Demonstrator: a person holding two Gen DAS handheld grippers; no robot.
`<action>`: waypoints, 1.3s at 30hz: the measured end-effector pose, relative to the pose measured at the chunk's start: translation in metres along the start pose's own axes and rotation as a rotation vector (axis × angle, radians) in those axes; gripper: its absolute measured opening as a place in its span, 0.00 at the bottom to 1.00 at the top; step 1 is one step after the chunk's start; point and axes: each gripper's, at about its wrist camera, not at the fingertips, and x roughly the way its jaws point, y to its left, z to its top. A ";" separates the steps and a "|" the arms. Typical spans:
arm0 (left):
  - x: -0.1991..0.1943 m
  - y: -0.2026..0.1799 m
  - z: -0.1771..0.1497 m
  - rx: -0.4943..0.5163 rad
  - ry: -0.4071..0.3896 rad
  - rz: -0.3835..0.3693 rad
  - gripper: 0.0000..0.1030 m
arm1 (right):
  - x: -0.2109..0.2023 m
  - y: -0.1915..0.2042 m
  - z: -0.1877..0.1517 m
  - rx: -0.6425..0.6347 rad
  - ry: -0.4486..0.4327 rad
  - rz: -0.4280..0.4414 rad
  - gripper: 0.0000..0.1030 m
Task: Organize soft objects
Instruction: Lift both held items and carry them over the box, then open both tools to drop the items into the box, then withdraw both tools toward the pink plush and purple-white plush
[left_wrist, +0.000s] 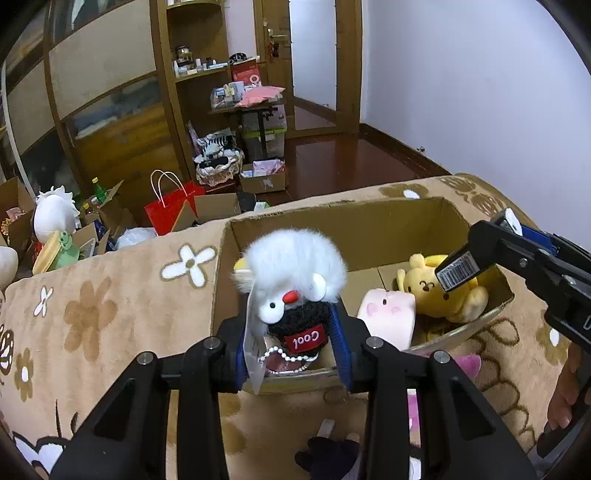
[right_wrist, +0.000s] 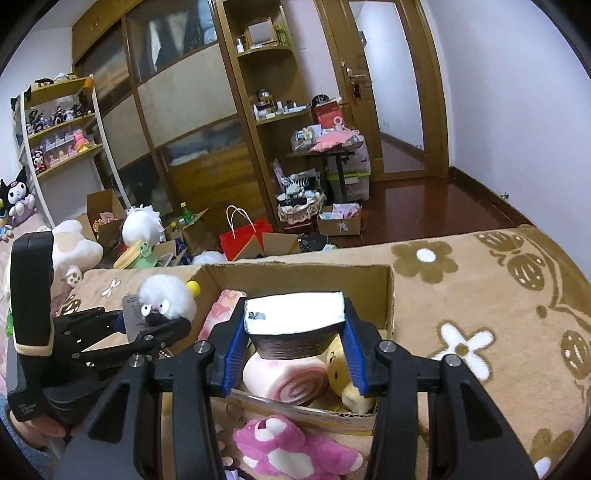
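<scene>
My left gripper (left_wrist: 291, 332) is shut on a small doll (left_wrist: 291, 273) with fluffy white hair, a black body and a red "Cool" label. It hangs over the near left edge of an open cardboard box (left_wrist: 332, 221). A pink swirl-roll plush (left_wrist: 388, 317) and a yellow plush (left_wrist: 428, 291) lie inside the box. My right gripper (right_wrist: 295, 325) is shut on a soft block (right_wrist: 295, 314) with a white top and dark brown sides, held above the roll (right_wrist: 288, 380). In the right wrist view the left gripper (right_wrist: 162, 321) and the doll (right_wrist: 166, 291) are at the box's left side.
The box (right_wrist: 295, 277) stands on a tan flowered blanket (right_wrist: 461, 295). On the blanket in front of the box lie a pink bear plush (right_wrist: 291, 446) and a dark purple plush (left_wrist: 328, 454). Beyond the blanket's far edge, a red bag (right_wrist: 247, 240), cardboard boxes and plush toys crowd the floor.
</scene>
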 end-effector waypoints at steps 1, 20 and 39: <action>0.001 0.001 -0.001 -0.003 0.008 -0.002 0.35 | 0.003 -0.001 0.000 0.002 0.008 0.000 0.48; 0.008 0.006 -0.004 -0.035 0.074 0.002 0.57 | 0.012 0.002 -0.010 0.003 0.079 0.016 0.48; -0.022 0.013 -0.016 -0.098 0.139 0.013 0.94 | -0.020 -0.008 0.000 0.073 0.039 -0.012 0.93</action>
